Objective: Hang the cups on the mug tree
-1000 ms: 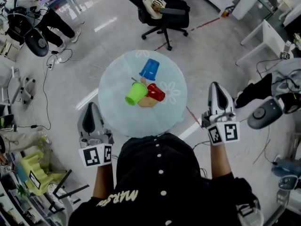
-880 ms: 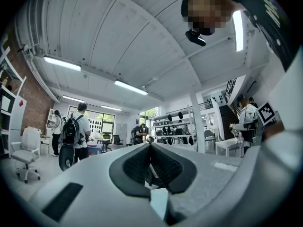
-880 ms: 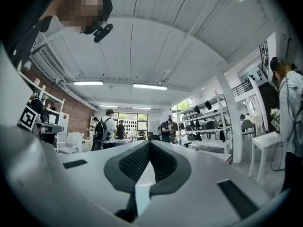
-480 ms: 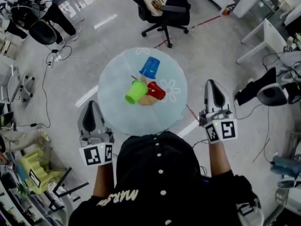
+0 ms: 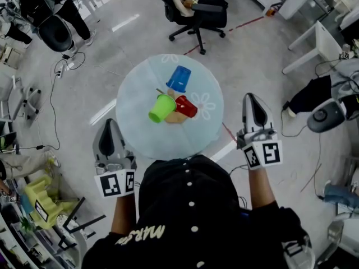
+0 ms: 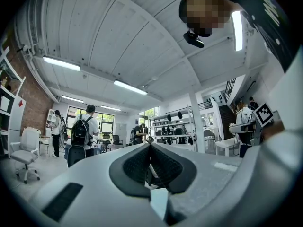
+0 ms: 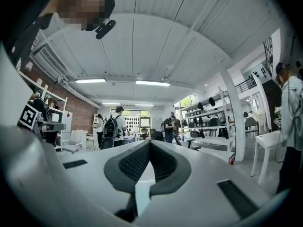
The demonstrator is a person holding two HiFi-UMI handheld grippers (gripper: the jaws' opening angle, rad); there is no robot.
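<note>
Little changes since a second ago: my left gripper (image 5: 110,126) and right gripper (image 5: 254,101) stay beside the counter (image 5: 134,139), jaws together and empty. The blue cup (image 5: 178,79), green cup (image 5: 162,109) and red cup (image 5: 185,107) cluster at the mug tree (image 5: 175,118), possibly hung already.

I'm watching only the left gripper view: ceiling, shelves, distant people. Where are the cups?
Observer: The head view shows a blue cup, a green cup and a red cup clustered on a round table.
Visitor: Are they hanging?
Observer: From above I cannot tell; a tan wooden piece shows beneath them.
Visitor: And the other claw?
Observer: The right claw is shut and empty, beside the table's right edge.
</note>
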